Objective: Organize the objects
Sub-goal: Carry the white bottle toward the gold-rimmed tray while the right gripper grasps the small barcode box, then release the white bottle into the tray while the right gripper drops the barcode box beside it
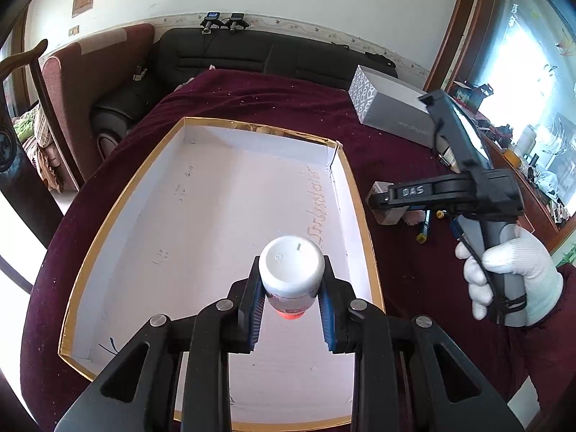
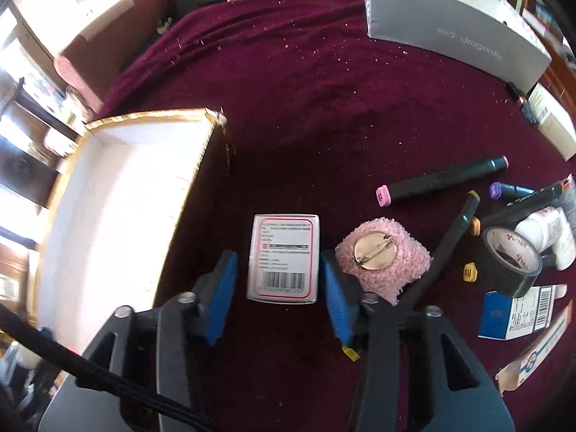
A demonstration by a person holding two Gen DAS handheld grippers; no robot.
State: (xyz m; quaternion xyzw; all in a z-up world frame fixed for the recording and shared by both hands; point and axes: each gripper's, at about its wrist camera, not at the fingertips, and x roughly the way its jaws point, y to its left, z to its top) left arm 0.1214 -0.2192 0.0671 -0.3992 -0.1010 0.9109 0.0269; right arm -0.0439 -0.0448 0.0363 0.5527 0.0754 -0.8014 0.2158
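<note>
Two grippers: left gripper (image 1: 291, 300) clamps a bottle (image 1: 291, 270) above the tray (image 1: 363, 216); right gripper (image 2: 279, 284), fingers spread, straddles a small box (image 2: 283, 257) lengthwise.

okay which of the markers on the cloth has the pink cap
The marker lying farthest back, nearest the grey box. Both its ends are pink; the others show purple, orange or yellow caps.

Bare tray floor (image 1: 216, 216) lies open; right of the small box (image 2: 283, 257), pink brooch (image 2: 383, 257) and markers (image 2: 442, 180) crowd.

A dark sofa (image 1: 252, 54) stands behind the maroon tablecloth (image 2: 324, 82).
</note>
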